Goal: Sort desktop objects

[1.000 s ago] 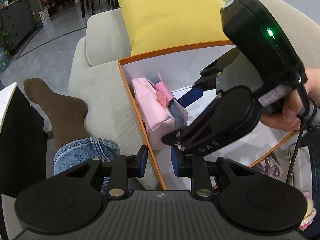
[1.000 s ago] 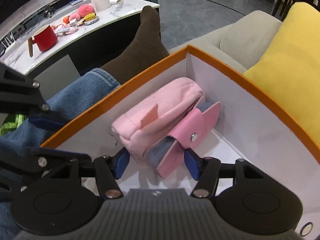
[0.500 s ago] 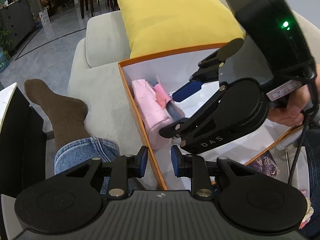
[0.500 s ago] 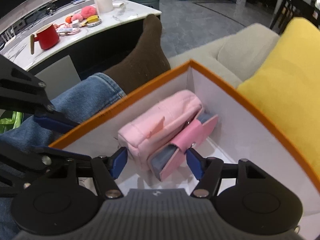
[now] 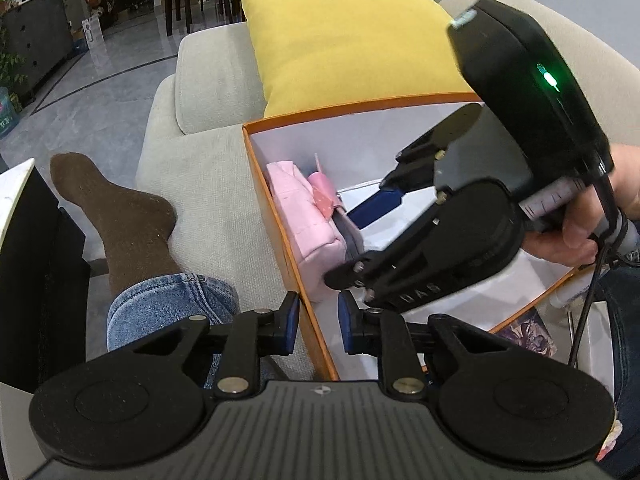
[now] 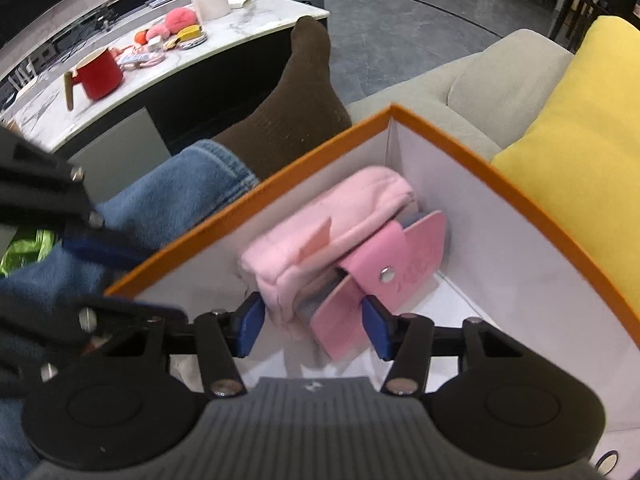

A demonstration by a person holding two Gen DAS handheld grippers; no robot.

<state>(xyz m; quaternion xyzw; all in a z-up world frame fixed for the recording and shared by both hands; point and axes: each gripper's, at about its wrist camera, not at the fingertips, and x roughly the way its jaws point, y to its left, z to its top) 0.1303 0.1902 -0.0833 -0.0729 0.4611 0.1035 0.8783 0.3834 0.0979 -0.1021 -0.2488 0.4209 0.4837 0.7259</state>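
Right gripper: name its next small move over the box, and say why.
Probably lift the right gripper clear of the orange box. Its jaws stand open and grip nothing; the pink pouch and pink snap wallet already lie side by side inside, against the wall.

- The letters "DAS" stand embossed on the black linkage arm of the right gripper (image 5: 354, 242), seen upside down in the left wrist view, just ahead of the left gripper's (image 5: 318, 322) right-hand finger (image 5: 345, 322).
- A faint script marking shows on the pink snap-flap wallet (image 6: 404, 268) in the orange box (image 6: 248, 204), just beyond the right-hand finger (image 6: 378, 332) in the right wrist view; it is too blurred to read.
- Printed packaging stands on the far end of the desk (image 6: 256, 12), well ahead and left of the fingers; its print is too small to read.
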